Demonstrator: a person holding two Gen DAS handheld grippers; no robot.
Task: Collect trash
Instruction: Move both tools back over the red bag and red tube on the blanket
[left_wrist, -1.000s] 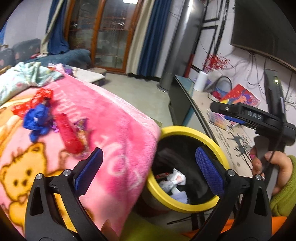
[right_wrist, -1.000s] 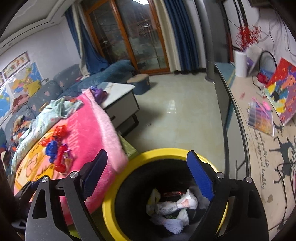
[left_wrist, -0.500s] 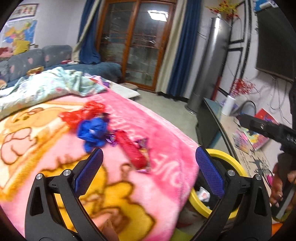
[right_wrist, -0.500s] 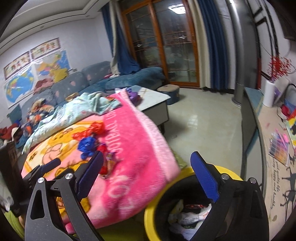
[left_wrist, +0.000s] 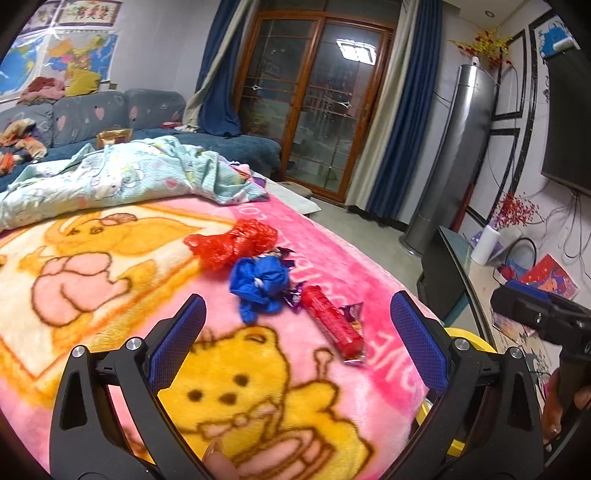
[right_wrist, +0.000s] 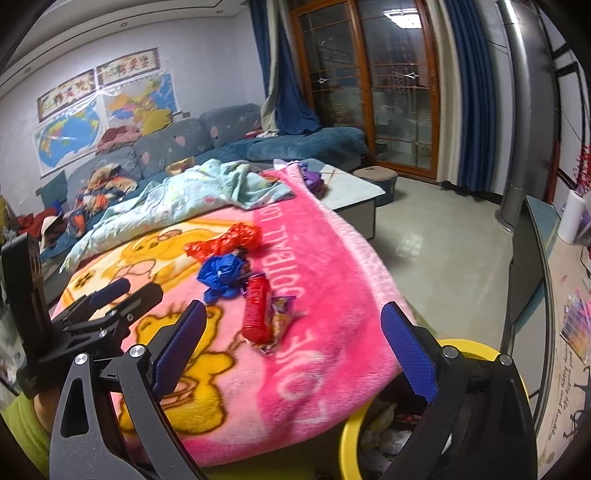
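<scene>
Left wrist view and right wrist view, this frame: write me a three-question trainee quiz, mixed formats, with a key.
1. True or false: the red tube wrapper lies on the pink blanket.
2. Which piece lies between the red plastic bag and the red tube wrapper? A) blue plastic bag B) paper roll C) map
3. Fill in: the yellow bin sits past the blanket's ____ edge in the right wrist view.

Key: 1 true. 2 A. 3 lower right. Both the left gripper and right gripper are open and hold nothing.
</scene>
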